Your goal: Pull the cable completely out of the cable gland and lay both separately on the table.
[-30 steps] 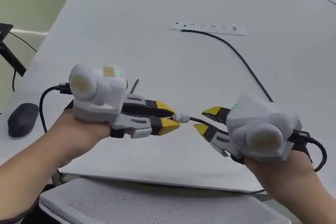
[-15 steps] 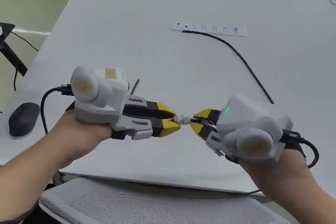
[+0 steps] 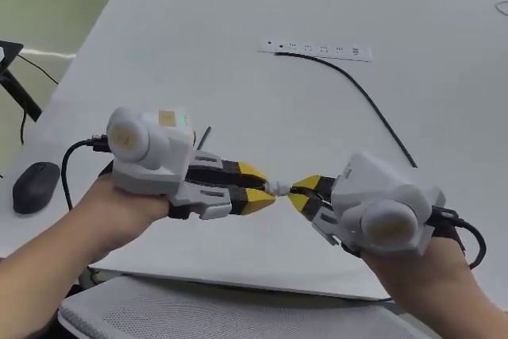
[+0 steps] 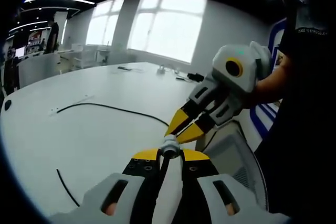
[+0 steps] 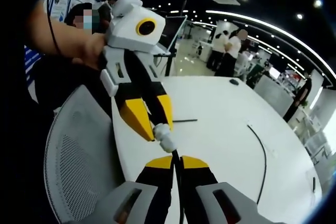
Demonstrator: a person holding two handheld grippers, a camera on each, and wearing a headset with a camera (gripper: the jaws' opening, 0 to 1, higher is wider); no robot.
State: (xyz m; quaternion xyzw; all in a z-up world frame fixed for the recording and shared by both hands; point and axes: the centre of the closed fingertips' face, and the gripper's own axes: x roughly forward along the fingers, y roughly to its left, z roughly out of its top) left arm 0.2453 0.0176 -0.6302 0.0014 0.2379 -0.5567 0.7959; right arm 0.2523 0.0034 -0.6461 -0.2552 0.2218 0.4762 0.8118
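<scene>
Okay, left gripper (image 3: pixel 266 189) closed, seemingly on the small white cable gland (image 3: pixel 279 189) at its tips, held above the table (image 3: pixel 238 77) near edge; right gripper (image 3: pixel 300 190), at its 3 o'clock, clamped on the thin black cable (image 5: pixel 178 174) just beside it. Judged: cable limp, light; gland hard, slick; grip cable close to gland, pull straight

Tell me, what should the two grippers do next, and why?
Probably draw the right gripper straight back, away from the left gripper, keeping the left one steady. The left gripper is shut on the gland and the right on the cable just behind it. The cable sits in the gland, both held above the table.
</scene>
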